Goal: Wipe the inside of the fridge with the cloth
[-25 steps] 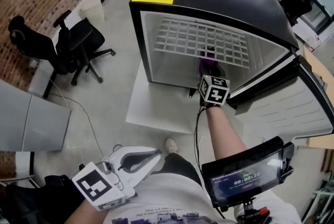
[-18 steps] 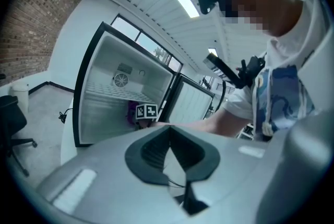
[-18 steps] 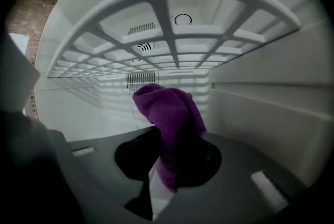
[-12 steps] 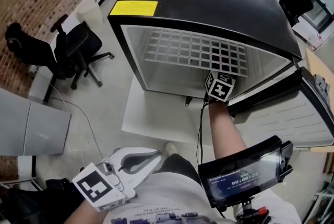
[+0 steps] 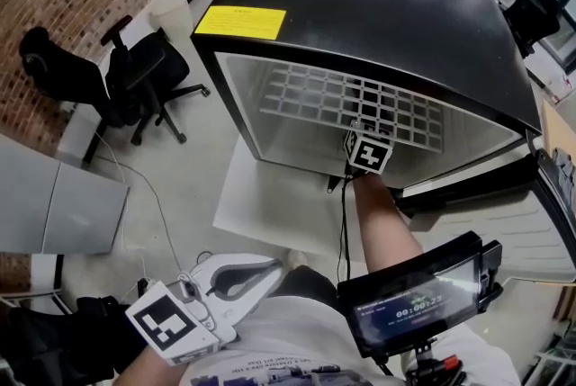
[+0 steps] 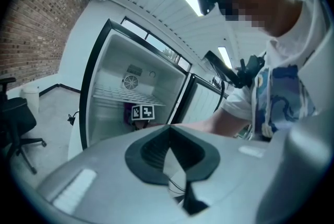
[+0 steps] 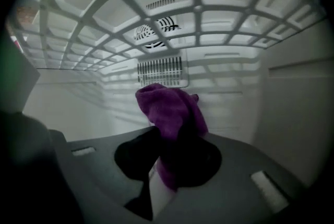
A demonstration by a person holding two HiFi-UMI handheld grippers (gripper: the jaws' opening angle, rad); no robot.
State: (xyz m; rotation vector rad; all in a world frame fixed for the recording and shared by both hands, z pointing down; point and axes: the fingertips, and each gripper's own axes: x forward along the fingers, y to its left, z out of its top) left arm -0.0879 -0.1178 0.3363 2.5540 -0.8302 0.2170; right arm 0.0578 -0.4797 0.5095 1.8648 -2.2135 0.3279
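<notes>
My right gripper (image 7: 163, 168) clamps purple cloth (image 7: 169, 110), wad just below wire shelf (image 7: 156, 14) in fridge (image 5: 378, 6). Soft, light, floppy; best held mid-bunch. My left gripper (image 5: 236, 278) closed, empty, well away from shelf.

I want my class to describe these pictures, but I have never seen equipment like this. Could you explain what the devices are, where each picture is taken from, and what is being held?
There is no robot here. A person holds a two-jaw gripper in each hand. The head view comes from a camera on the person's head, looking down at an open black fridge. The other two views come from cameras that ride on the grippers and look along their jaws.

The right gripper is inside the fridge, under the wire shelf. Its jaws are clamped on a purple cloth. The left gripper is low by the person's body, with its jaws together on nothing.

The marker cube is part of the right gripper. An office chair stands on the floor to the left.
</notes>
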